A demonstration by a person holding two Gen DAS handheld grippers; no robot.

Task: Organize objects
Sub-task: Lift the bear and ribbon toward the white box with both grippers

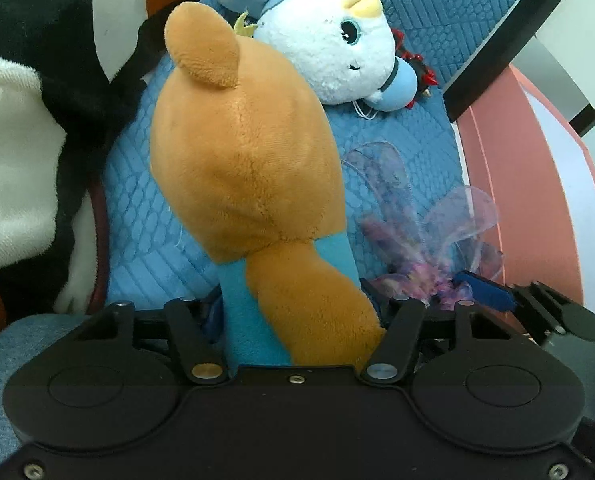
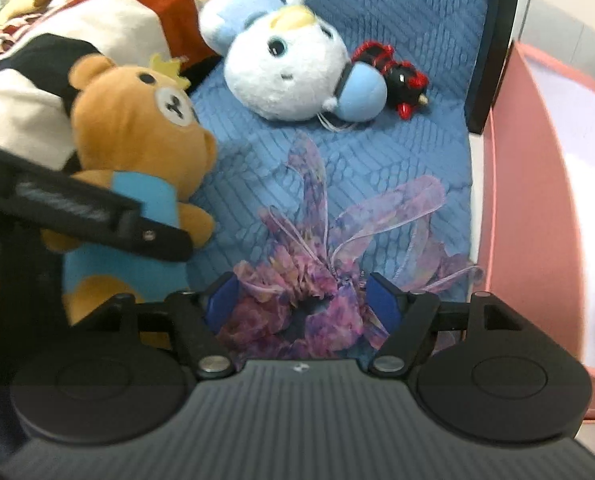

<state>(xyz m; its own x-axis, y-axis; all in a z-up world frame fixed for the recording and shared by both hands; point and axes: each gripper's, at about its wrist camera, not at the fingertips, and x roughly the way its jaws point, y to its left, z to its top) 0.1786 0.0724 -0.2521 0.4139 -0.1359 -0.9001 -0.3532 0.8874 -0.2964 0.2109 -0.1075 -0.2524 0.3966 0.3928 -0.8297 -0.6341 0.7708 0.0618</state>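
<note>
A brown plush bear (image 1: 245, 152) in a blue shirt stands between the jaws of my left gripper (image 1: 297, 308), which is shut on its body. The bear hides the pads. From the right wrist view, one of the left gripper's fingers (image 2: 97, 208) crosses the bear (image 2: 137, 132) at chest height. A purple gauzy hair tie (image 2: 317, 280) with ribbon tails lies on the blue quilted cushion (image 2: 377, 8). My right gripper (image 2: 301, 300) is open around it, a blue pad on each side. The hair tie (image 1: 409, 240) also shows in the left wrist view.
A white and light-blue plush bird (image 2: 285, 72) lies further back, with a small red and black toy (image 2: 397, 72) beside it. A pink bin (image 2: 529, 200) stands at the right past a black frame (image 2: 497, 40). A big black and white plush (image 1: 17, 120) crowds the left.
</note>
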